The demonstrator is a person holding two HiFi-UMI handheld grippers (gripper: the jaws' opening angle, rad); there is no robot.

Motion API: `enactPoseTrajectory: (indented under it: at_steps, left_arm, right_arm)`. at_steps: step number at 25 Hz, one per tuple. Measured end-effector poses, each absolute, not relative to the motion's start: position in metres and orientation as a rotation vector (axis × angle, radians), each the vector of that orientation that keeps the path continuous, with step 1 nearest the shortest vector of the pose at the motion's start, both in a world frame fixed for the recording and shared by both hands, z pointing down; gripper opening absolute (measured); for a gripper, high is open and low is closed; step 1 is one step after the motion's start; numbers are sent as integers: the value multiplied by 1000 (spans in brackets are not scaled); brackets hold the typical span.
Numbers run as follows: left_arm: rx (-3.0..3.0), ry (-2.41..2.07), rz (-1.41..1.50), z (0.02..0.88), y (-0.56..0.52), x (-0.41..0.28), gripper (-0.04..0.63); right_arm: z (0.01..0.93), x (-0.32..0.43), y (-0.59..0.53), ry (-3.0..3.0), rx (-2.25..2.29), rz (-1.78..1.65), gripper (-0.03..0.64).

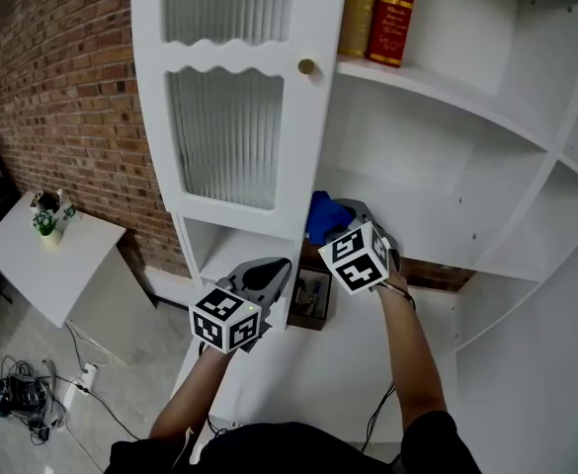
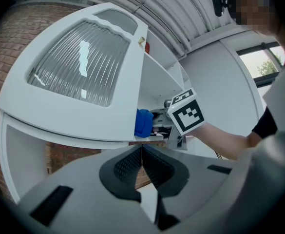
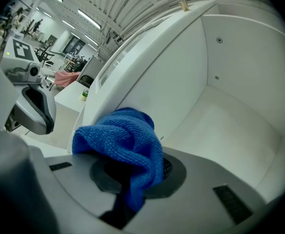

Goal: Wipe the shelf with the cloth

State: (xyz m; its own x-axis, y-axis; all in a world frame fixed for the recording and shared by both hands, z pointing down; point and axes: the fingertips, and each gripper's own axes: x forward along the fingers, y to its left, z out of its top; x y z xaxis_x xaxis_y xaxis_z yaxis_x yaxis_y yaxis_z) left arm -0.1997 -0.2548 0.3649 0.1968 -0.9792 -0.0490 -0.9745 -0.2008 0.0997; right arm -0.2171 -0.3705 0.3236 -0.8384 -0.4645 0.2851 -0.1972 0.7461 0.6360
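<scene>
A blue cloth (image 3: 125,140) is bunched between the jaws of my right gripper (image 3: 132,172), which is shut on it. In the head view the cloth (image 1: 324,215) sits at the left front of a white shelf board (image 1: 407,230), with the right gripper (image 1: 360,227) just behind it. From the left gripper view the cloth (image 2: 143,123) shows beside the open cabinet door's edge. My left gripper (image 1: 269,276) hangs lower, in front of the door, shut with nothing in it; its jaws (image 2: 142,162) meet.
A white cabinet door (image 1: 231,97) with ribbed glass and a brass knob (image 1: 306,66) stands open at left. Books (image 1: 379,13) stand on the shelf above. A lower shelf holds a small dark box (image 1: 310,299). Brick wall (image 1: 61,97) and a white table (image 1: 46,265) lie left.
</scene>
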Motion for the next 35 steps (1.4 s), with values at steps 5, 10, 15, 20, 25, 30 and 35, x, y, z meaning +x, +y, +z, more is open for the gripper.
enactPoseTrajectory:
  at_steps: [5, 10, 15, 20, 25, 30, 35]
  left_arm:
    - [2404, -1940, -152, 366, -259, -196, 17]
    - [2428, -1912, -153, 365, -268, -188, 17]
    - [2459, -1880, -146, 364, -279, -182, 17]
    - [2498, -1837, -152, 361, -292, -169, 17]
    - [2549, -1756, -153, 362, -308, -144, 17]
    - [2599, -1674, -157, 362, -323, -119, 17]
    - [2636, -1612, -167, 361, -337, -101, 17]
  right_arm:
    - [325, -213, -372, -2504, 497, -852, 64]
    - [326, -205, -377, -2500, 504, -847, 64]
    - [325, -191, -389, -2484, 549, -840, 64]
    - [324, -164, -404, -2461, 616, -815, 64]
    - [324, -134, -419, -2428, 682, -793, 64]
    - [323, -104, -435, -2400, 752, -770, 64]
    - [323, -76, -447, -2371, 819, -748, 64]
